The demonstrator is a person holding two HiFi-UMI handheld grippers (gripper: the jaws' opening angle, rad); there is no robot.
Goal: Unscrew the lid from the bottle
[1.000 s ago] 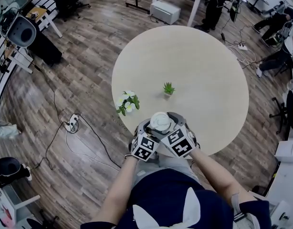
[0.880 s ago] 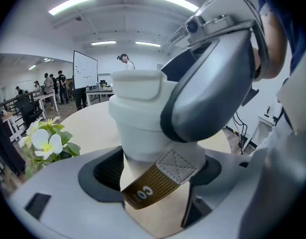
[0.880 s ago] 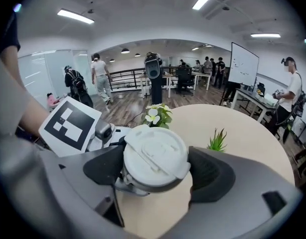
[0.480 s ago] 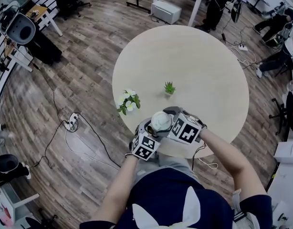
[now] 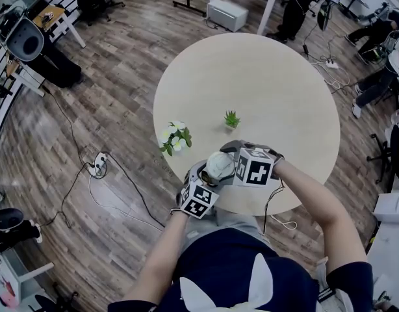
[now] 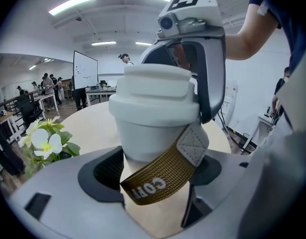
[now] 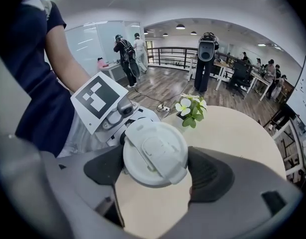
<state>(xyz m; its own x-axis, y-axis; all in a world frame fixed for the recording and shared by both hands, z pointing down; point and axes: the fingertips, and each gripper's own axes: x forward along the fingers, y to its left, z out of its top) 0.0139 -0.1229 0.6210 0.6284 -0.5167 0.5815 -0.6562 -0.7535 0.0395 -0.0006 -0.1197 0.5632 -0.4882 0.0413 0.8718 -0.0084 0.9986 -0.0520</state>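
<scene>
A round pale table (image 5: pixel 264 77) stands on a dark wooden floor (image 5: pixel 121 96). At the table's left edge there is a bunch of white flowers (image 5: pixel 174 138) with green leaves. A small green plant (image 5: pixel 232 120) in a little pot stands to the right of them, further in from the edge and apart from the flowers. On the floor left of the table lies a power strip (image 5: pixel 99 166) with thin cables. Beyond the far edge a white box (image 5: pixel 224 15) sits beside a desk (image 5: pixel 267 8), and a few people (image 5: pixel 381 25) are near the room's right side.
</scene>
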